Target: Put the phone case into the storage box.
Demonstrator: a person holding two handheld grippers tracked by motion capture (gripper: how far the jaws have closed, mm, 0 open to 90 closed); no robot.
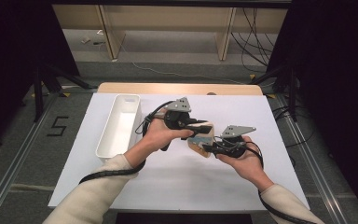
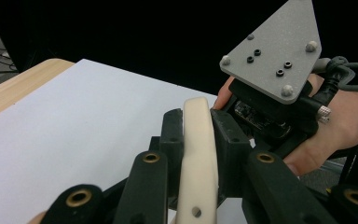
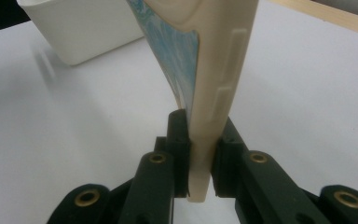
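We see the left hand-held gripper (image 1: 204, 127) and right hand-held gripper (image 1: 208, 148) both clamped on a flat cream plastic case with a blue patterned face (image 1: 202, 141), held above the white tabletop (image 1: 177, 182). A white rectangular plastic bin (image 1: 120, 126) stands to their left, apart.

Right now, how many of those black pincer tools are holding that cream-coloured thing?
2. The left gripper clamps the cream case from the left; the right gripper clamps it from the right, above the white table.
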